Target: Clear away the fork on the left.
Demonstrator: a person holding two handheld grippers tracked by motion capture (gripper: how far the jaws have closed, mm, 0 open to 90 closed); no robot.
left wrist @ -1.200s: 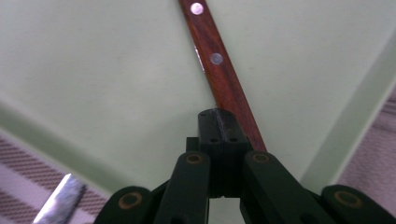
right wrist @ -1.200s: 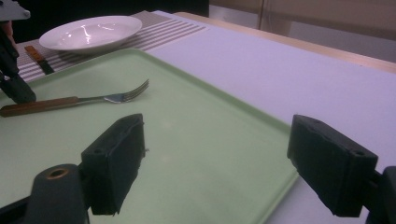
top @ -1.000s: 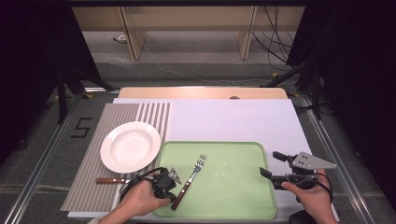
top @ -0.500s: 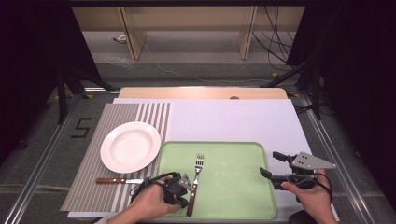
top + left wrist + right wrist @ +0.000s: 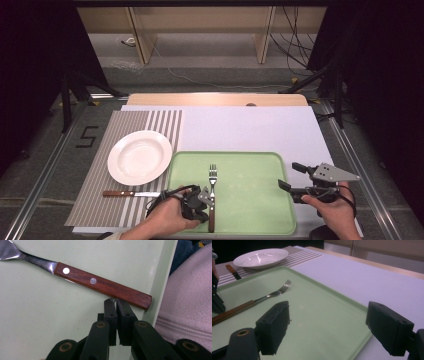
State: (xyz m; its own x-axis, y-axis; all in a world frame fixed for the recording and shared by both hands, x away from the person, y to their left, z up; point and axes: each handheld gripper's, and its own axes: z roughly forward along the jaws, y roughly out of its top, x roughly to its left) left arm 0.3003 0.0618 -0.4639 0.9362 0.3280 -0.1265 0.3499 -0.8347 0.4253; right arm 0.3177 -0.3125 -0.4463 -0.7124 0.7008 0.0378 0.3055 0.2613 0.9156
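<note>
Since earlier frame, fork (image 5: pixel 212 192) swung from slanted to straight, handle toward tray's (image 5: pixel 260 172) near edge. Left claw (image 5: pixel 115 302) clenched, empty, tips touching wooden handle near its end. Right claw (image 5: pixel 290 176) spread wide, empty, over tray's right edge. Fork flat on tray's near-left part.

The high view looked forward and down from above the person's side of the bench (image 5: pixel 250 130), taking in the whole green tray (image 5: pixel 250 200). The left gripper view sat very near, facing straight down onto the fork (image 5: pixel 100 285) handle. The right gripper view looked low across the same tray toward the plate (image 5: pixel 260 257).
</note>
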